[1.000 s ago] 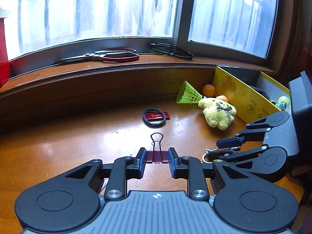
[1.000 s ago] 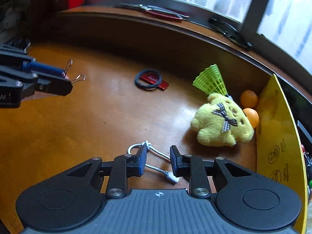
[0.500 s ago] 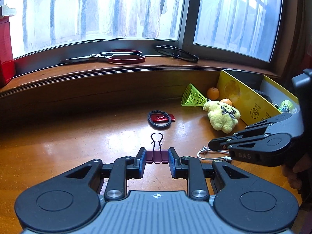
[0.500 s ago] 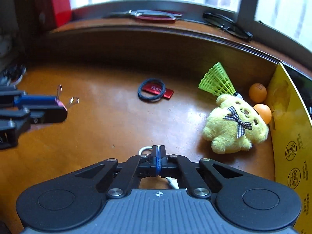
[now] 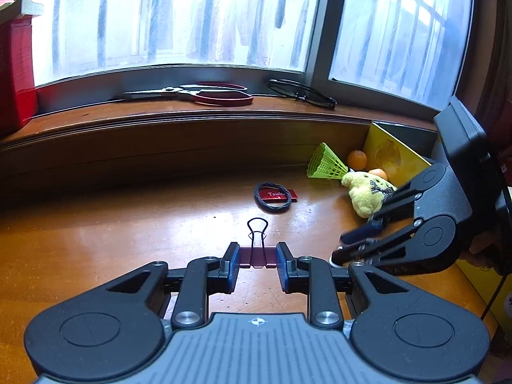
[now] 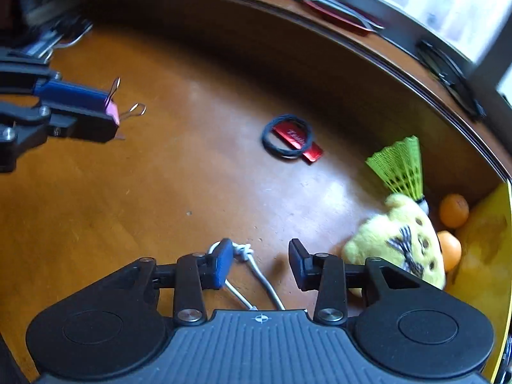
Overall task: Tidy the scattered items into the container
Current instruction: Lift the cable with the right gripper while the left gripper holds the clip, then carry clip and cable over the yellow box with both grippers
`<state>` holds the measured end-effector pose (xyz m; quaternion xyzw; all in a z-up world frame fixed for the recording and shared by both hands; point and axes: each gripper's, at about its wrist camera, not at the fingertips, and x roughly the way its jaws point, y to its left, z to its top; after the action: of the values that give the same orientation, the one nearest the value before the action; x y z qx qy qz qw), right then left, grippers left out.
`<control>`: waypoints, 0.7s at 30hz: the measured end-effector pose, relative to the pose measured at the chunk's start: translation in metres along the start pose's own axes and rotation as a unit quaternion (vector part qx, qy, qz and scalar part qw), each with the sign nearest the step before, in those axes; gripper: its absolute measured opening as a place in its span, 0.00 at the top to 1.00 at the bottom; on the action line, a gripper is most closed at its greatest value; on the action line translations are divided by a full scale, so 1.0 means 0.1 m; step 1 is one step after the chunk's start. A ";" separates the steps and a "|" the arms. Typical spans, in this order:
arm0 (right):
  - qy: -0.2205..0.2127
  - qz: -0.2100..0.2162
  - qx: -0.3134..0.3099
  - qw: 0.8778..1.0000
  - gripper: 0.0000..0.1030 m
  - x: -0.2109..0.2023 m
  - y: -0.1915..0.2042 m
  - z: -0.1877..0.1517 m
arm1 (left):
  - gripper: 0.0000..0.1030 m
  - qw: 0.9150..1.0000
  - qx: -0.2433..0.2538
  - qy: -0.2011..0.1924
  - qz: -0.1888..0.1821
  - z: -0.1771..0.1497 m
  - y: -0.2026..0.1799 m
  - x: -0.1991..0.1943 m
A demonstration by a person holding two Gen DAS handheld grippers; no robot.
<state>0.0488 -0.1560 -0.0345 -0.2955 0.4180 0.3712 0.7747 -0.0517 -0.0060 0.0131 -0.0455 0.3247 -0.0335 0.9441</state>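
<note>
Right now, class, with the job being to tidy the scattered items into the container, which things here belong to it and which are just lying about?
Belong to the job:
binder clip, in the left gripper
white cord, at the right gripper, whose jaws have just opened
hair tie
red tag
shuttlecock
plush toy
orange balls
yellow box

Lying about:
scissors
glasses, both on the sill

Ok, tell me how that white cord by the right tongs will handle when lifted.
The white cord looks thin and knotted, so probably floppy, its loose ends dangling. It seems light. Being narrow, it may slip between the open right tongs.
</note>
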 end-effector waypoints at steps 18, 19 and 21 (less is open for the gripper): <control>-0.156 -0.007 0.159 0.975 0.88 -0.73 0.10 -0.25 | 0.75 0.999 0.046 -0.021 -0.018 0.20 -0.20 -0.06; -0.171 -0.009 0.175 0.970 0.88 -0.80 0.09 -0.30 | 0.75 0.998 0.051 -0.023 -0.021 0.22 -0.24 -0.06; -0.199 -0.012 0.206 0.958 0.89 -0.93 0.06 -0.38 | 0.75 0.997 0.062 -0.027 -0.027 0.27 -0.33 -0.04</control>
<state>-0.0074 -0.2123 0.0275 -0.0545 0.3188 0.3189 0.8909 -0.0393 -0.0369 0.0406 0.0039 0.2947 -0.0775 0.9524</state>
